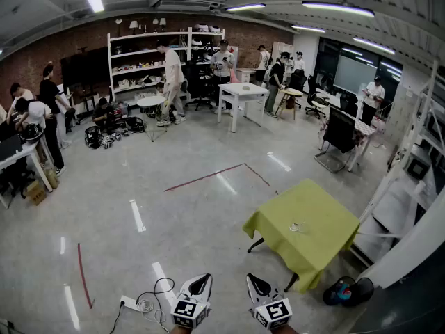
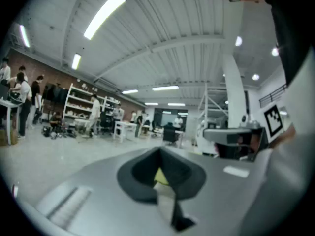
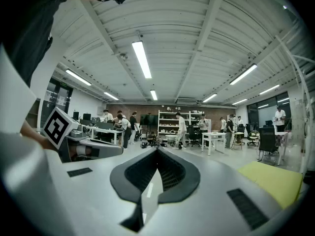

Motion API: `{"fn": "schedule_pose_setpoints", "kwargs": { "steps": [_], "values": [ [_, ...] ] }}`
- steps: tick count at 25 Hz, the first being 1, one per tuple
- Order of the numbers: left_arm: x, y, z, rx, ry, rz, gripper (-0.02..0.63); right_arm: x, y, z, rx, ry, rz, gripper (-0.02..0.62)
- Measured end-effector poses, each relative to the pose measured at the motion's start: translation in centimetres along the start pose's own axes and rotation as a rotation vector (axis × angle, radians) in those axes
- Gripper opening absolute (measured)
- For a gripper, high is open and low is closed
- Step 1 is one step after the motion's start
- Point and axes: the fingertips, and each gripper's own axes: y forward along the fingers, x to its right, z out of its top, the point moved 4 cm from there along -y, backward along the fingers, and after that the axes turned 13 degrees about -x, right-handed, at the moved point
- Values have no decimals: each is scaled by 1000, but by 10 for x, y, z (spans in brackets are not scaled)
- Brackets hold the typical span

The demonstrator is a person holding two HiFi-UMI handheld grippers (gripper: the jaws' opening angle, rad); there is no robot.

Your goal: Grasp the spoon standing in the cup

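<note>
yellow-green cloth covers the table (image 1: 327,221) at the right of the head view, w/ a small clear cup (image 1: 297,226) near its middle; the spoon is too small to make out from here. left gripper (image 1: 201,279) and right gripper (image 1: 252,279) hang side by side at the bottom edge over bare floor, well apart from the table. both have jaws closed together, nothing between them. white power strip (image 1: 131,303) w/ cable lies on the floor left of the left gripper. ppl stand near shelves (image 1: 149,61) at the far wall.
</note>
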Motion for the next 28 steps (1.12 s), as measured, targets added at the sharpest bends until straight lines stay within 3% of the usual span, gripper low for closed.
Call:
{"fn": "schedule_pose_setpoints", "kwargs": {
  "steps": [13,23,28],
  "values": [
    [64,-5,21,18,64,4,8,23,-45,-1,57,7,3,6],
    [99,8,29,13,108,4,8,51,-67,-3,129,109,60,6],
    [122,17,29,32,103,14,8,70,-80,-11,135,110,74,6]
  ]
}}
